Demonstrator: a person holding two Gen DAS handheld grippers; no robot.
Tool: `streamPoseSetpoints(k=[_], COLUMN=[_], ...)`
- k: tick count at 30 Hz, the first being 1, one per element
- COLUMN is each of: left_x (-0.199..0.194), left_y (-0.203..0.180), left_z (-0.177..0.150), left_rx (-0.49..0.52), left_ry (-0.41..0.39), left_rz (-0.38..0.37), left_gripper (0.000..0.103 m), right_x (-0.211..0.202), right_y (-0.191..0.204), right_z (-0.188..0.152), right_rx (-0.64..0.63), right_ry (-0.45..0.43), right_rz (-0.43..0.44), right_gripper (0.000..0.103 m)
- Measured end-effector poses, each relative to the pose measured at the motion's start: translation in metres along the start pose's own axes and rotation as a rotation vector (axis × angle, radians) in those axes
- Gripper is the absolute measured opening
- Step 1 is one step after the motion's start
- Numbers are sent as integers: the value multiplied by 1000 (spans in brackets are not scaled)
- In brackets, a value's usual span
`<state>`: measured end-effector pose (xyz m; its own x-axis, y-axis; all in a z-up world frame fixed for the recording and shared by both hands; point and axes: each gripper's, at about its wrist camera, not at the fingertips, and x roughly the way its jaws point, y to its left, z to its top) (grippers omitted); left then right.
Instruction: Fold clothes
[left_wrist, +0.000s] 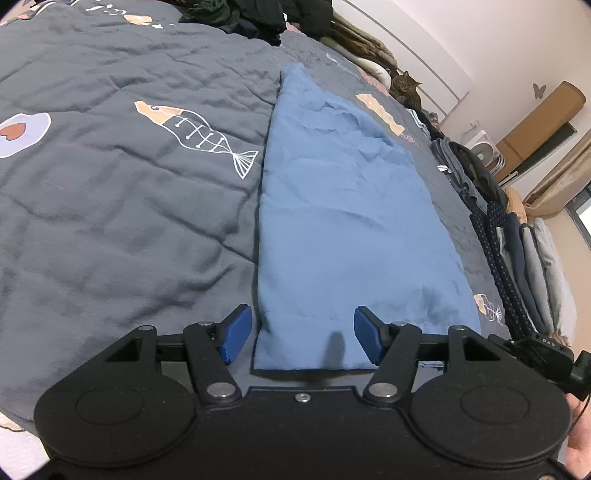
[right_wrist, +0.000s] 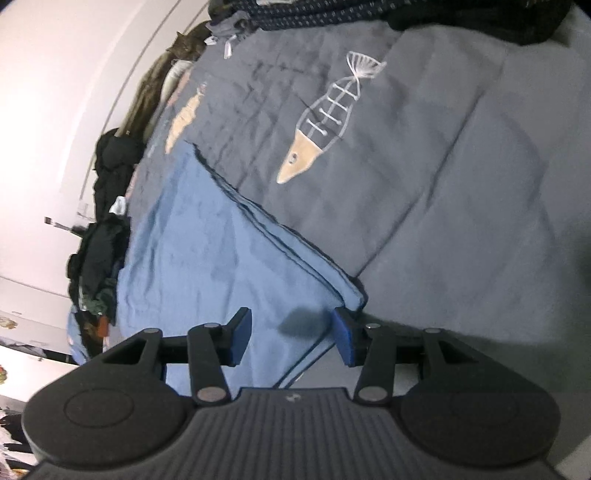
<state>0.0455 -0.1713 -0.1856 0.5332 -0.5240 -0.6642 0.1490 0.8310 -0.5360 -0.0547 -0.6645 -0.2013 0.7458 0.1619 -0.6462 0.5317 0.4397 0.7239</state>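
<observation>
A blue garment (left_wrist: 343, 221) lies folded into a long strip on the dark grey quilt (left_wrist: 110, 221), running away from me. My left gripper (left_wrist: 303, 332) hovers at its near hem, open, with the hem's left part between the blue pads (left_wrist: 236, 336) and neither pad pressing the cloth. In the right wrist view the same blue garment (right_wrist: 207, 258) shows layered edges along its right side. My right gripper (right_wrist: 291, 332) is rolled sideways and open. It straddles the garment's near corner (right_wrist: 351, 295), its right pad (right_wrist: 343, 338) just beside that corner.
The quilt (right_wrist: 443, 184) bears fish prints. A pile of dark clothes (left_wrist: 258, 16) lies at the far end of the bed. Folded clothes (left_wrist: 524, 251) are stacked along the right edge. A tabby cat (left_wrist: 406, 86) sits by the wall.
</observation>
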Motion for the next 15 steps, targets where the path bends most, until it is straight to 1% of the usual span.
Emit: streamPoseSetpoints(k=[3, 4, 5, 7, 10, 15], left_x=[0, 0, 1, 1, 1, 1], left_y=[0, 0, -1, -2, -3, -2], left_z=[0, 0, 0, -1, -1, -1], left_rx=[-1, -1, 0, 1, 3, -5], left_ry=[1, 1, 1, 1, 1, -2], left_rz=[-1, -2, -3, -4, -6, -3], left_gripper=[61, 61, 61, 61, 61, 61], right_x=[3, 2, 1, -4, -15, -32], right_y=[1, 0, 0, -1, 0, -3], right_z=[-2, -2, -2, 0, 2, 4], right_rx=[-7, -10, -13, -16, -16, 2], right_ry=[-16, -22, -30, -51, -94, -146], right_rz=[-13, -16, -17, -11, 19, 46], right_gripper=[39, 33, 19, 6, 2, 1])
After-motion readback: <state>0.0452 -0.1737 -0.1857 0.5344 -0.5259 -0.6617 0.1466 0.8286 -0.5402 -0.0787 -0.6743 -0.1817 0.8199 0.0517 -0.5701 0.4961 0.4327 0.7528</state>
